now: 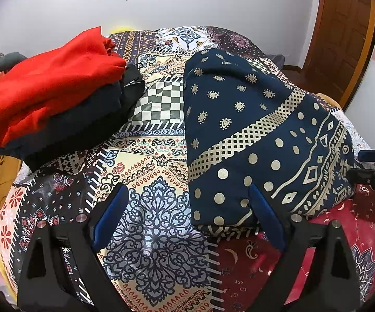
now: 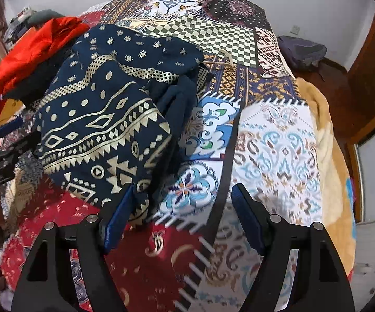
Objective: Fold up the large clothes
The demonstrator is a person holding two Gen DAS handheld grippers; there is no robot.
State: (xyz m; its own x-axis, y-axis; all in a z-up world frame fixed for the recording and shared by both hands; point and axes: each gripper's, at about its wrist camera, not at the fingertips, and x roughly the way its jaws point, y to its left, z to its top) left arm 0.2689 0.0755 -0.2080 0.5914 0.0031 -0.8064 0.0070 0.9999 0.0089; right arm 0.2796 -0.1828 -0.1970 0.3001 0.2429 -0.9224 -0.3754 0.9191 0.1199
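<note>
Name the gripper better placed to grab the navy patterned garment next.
Probably the right gripper: open, one of its fingers already at the navy garment's near corner. The left gripper, also open, mostly faces bedspread.

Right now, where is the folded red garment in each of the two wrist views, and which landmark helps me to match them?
Left wrist view: the red garment lies at the left, on top of a dark folded garment.
Right wrist view: the red garment is at the upper left, partly behind the navy patterned garment.
Shared landmark: the checkered patch of the bedspread.
</note>
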